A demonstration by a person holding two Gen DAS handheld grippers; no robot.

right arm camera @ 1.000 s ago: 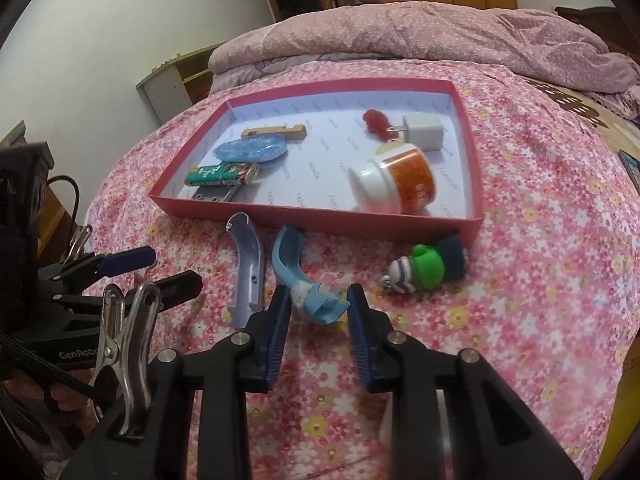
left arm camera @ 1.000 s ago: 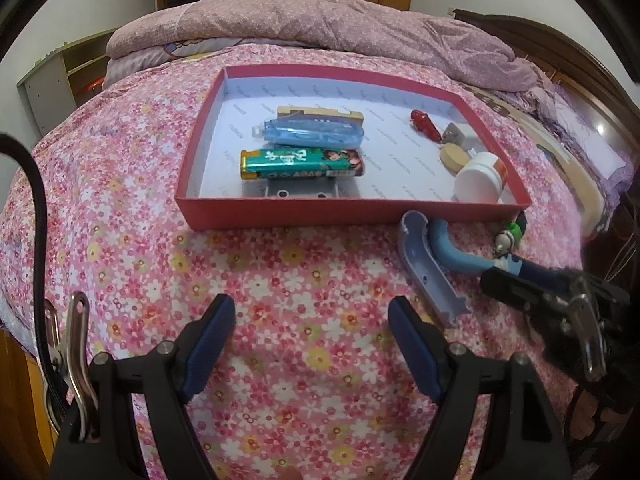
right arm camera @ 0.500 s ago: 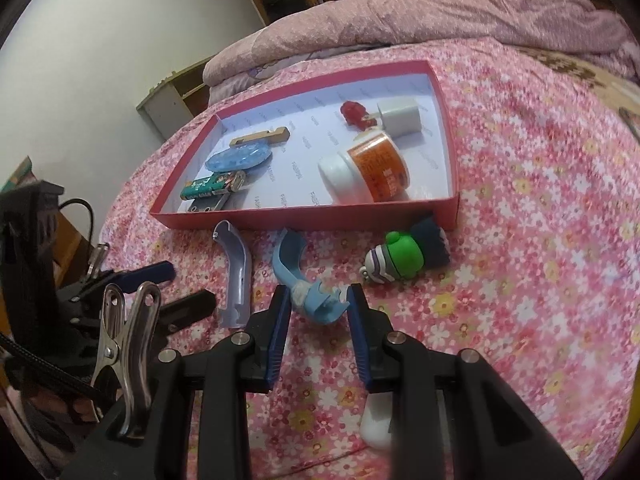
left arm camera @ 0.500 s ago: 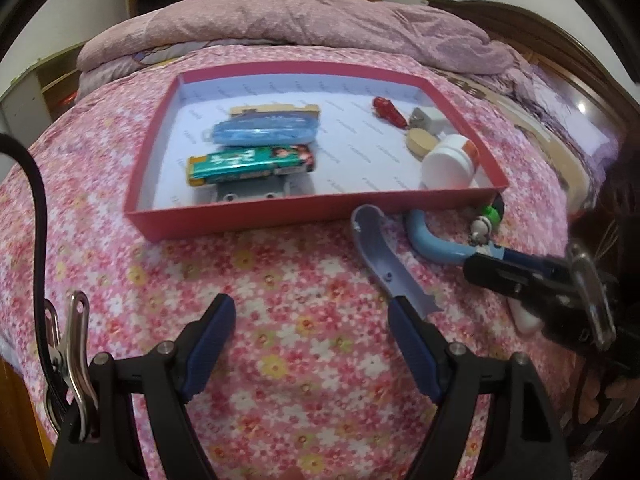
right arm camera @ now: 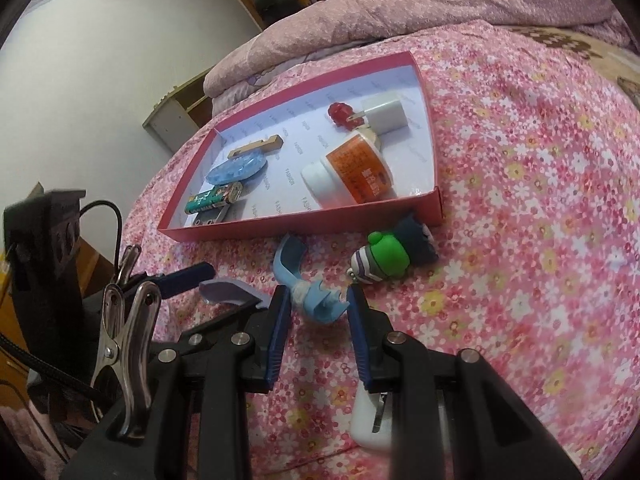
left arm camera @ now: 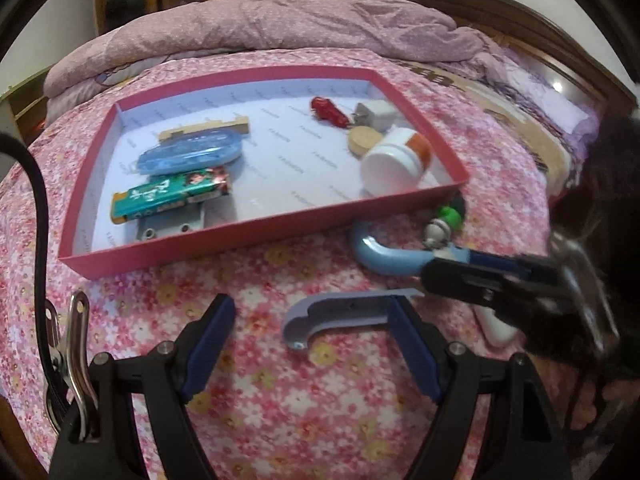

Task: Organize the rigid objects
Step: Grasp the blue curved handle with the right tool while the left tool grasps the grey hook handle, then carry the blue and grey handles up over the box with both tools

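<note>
A red tray [left arm camera: 256, 232] [right arm camera: 304, 226] lies on the flowered bed and holds a teal pack, a blue case, a wooden piece, a red item, a white charger and a white orange-labelled bottle [right arm camera: 352, 174]. My left gripper [left arm camera: 310, 320] is open around a curved grey-lilac part [left arm camera: 340, 314] [right arm camera: 230, 290] on the bed before the tray. My right gripper [right arm camera: 316, 304] is shut on the base of a curved light-blue part [right arm camera: 300, 280] [left arm camera: 384, 256]. A green and striped toy figure [right arm camera: 384, 260] [left arm camera: 444, 222] lies by the tray's near right corner.
A white charger [right arm camera: 370, 424] lies on the bed under my right gripper. A folded pink quilt [left arm camera: 260, 24] fills the far end of the bed. A wooden headboard [left arm camera: 532, 44] runs along the right. A small shelf [right arm camera: 176, 116] stands beside the bed.
My left gripper has moved forward and right, and its fingers now straddle the grey-lilac part, which now lies sideways. My right gripper stays shut on the light-blue part.
</note>
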